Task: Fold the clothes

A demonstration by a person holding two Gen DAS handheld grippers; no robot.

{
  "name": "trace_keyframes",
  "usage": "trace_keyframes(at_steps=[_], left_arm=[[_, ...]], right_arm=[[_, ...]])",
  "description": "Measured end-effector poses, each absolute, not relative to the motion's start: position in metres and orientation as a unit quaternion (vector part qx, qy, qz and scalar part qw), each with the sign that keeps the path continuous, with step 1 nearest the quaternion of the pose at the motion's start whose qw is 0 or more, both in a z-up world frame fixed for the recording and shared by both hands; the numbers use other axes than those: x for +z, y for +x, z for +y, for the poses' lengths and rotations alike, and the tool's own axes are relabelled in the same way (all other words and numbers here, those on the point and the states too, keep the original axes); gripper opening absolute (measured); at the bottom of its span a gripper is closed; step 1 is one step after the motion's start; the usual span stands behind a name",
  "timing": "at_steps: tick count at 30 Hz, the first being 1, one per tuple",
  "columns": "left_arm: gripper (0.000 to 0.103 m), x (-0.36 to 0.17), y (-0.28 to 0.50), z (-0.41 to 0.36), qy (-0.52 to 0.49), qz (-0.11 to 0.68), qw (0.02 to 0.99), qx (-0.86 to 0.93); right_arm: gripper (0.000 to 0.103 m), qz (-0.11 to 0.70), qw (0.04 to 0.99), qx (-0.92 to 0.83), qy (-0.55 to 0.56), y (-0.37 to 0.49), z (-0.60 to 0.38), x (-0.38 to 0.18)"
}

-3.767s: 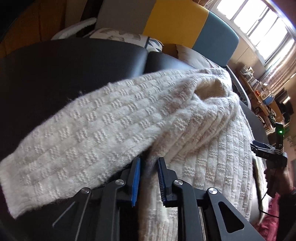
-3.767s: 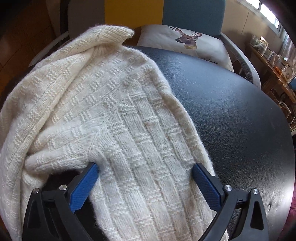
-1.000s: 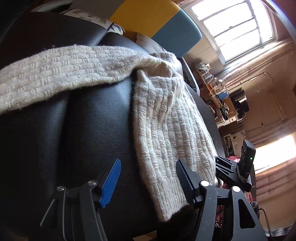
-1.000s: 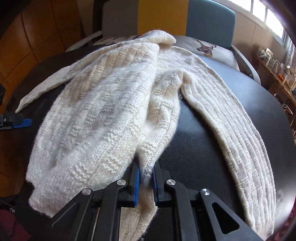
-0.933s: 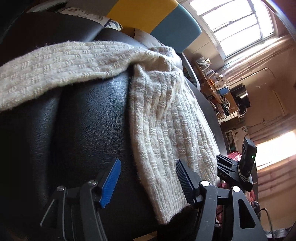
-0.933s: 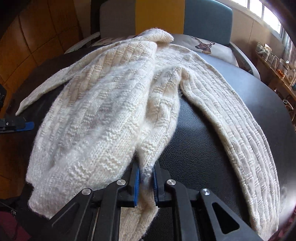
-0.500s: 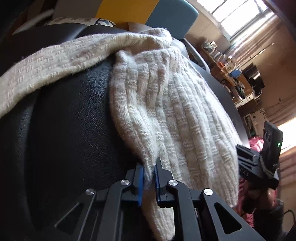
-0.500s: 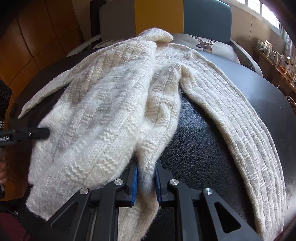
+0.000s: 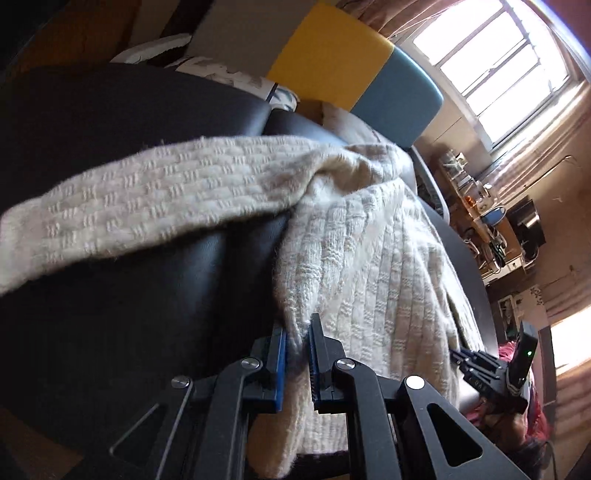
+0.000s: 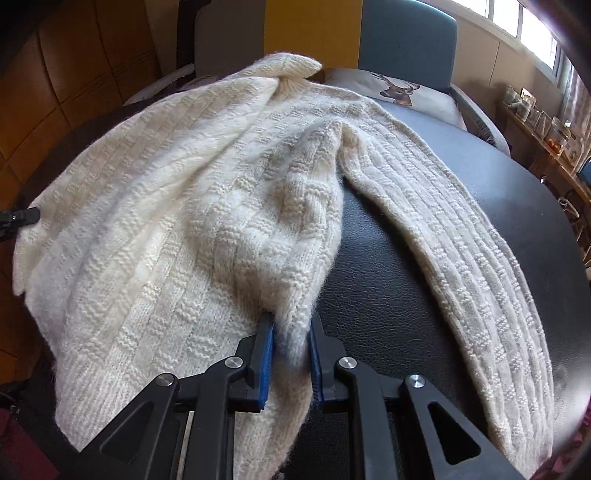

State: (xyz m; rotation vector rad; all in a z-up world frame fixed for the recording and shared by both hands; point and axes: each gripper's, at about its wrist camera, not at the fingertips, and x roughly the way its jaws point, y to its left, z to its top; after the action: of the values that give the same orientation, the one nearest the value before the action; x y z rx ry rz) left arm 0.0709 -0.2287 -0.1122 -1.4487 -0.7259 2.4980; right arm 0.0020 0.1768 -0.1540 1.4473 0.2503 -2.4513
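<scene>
A cream knitted sweater [image 10: 177,206] lies spread over a black leather table [image 10: 424,258]. Its right sleeve [image 10: 472,251] runs toward the near right edge, and its left sleeve [image 9: 140,206] stretches across the table in the left wrist view. My left gripper [image 9: 295,332] is shut on the left side edge of the sweater [image 9: 362,280] near the hem. My right gripper [image 10: 291,325] is shut on the right side edge of the body, bunching the knit between its blue pads. The right gripper's body [image 9: 491,373] shows at the far right of the left wrist view.
A grey, yellow and blue chair back [image 10: 314,33] stands behind the table with a deer-print cushion [image 10: 399,92]. A cluttered shelf [image 10: 543,129] and windows are at the right. Brown padded wall panels [image 10: 74,66] are at the left.
My left gripper went from open beside the sweater's left edge to shut on it, then lifted the edge a little. My right gripper has stayed shut on the right side edge.
</scene>
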Motion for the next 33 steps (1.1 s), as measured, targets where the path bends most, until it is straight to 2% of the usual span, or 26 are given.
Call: trace_keyframes(at_steps=[3, 5, 6, 9, 13, 16, 18, 20, 22, 26, 27, 28, 30, 31, 32, 33], left_arm=[[0.011, -0.126, 0.079, -0.227, -0.502, -0.246, 0.090, 0.824], [0.013, -0.127, 0.081, -0.230, -0.499, -0.269, 0.098, 0.818], [0.014, -0.124, 0.081, -0.234, -0.493, -0.281, 0.099, 0.817], [0.023, -0.102, 0.081, -0.262, -0.452, -0.305, 0.077, 0.835], [0.045, -0.081, 0.082, -0.327, -0.423, -0.286, -0.062, 0.857], [0.048, -0.084, 0.090, -0.378, -0.434, -0.220, -0.205, 0.849], [0.051, -0.095, 0.096, -0.403, -0.453, -0.197, -0.249, 0.833], [0.054, -0.107, 0.103, -0.425, -0.464, -0.219, -0.252, 0.820], [0.064, -0.117, 0.107, -0.436, -0.462, -0.243, -0.244, 0.817], [0.067, -0.135, 0.099, -0.435, -0.471, -0.238, -0.220, 0.821], [0.070, -0.139, 0.097, -0.434, -0.472, -0.241, -0.211, 0.822], [0.078, -0.142, 0.094, -0.432, -0.471, -0.242, -0.206, 0.823], [0.083, -0.143, 0.089, -0.425, -0.459, -0.228, -0.200, 0.835], [0.081, -0.145, 0.086, -0.420, -0.456, -0.221, -0.193, 0.840], [0.073, -0.146, 0.083, -0.415, -0.454, -0.214, -0.186, 0.844], [0.044, -0.146, 0.080, -0.411, -0.453, -0.211, -0.180, 0.847]], right_arm=[[0.018, 0.072, 0.141, -0.845, 0.511, -0.003, 0.187, -0.154], [0.024, 0.058, 0.139, -0.843, 0.517, -0.006, 0.193, -0.154], [0.024, 0.051, 0.139, -0.841, 0.520, -0.008, 0.195, -0.153], [0.024, 0.041, 0.135, -0.853, 0.502, -0.008, 0.197, -0.140], [0.024, 0.025, 0.144, -0.879, 0.454, -0.006, 0.194, -0.113], [0.024, 0.037, 0.162, -0.878, 0.448, -0.009, 0.174, -0.108], [0.024, 0.046, 0.175, -0.876, 0.447, -0.010, 0.159, -0.106], [0.024, 0.055, 0.186, -0.872, 0.449, -0.013, 0.144, -0.107], [0.024, 0.065, 0.196, -0.868, 0.451, -0.016, 0.129, -0.108], [0.024, 0.084, 0.218, -0.859, 0.455, -0.022, 0.100, -0.109], [0.024, 0.089, 0.223, -0.857, 0.456, -0.024, 0.093, -0.109], [0.024, 0.092, 0.229, -0.855, 0.456, -0.025, 0.087, -0.108], [0.024, 0.103, 0.241, -0.850, 0.457, -0.028, 0.073, -0.106], [0.024, 0.110, 0.246, -0.848, 0.457, -0.029, 0.066, -0.106], [0.024, 0.117, 0.251, -0.846, 0.456, -0.031, 0.059, -0.105], [0.024, 0.119, 0.256, -0.842, 0.459, -0.034, 0.052, -0.107]])
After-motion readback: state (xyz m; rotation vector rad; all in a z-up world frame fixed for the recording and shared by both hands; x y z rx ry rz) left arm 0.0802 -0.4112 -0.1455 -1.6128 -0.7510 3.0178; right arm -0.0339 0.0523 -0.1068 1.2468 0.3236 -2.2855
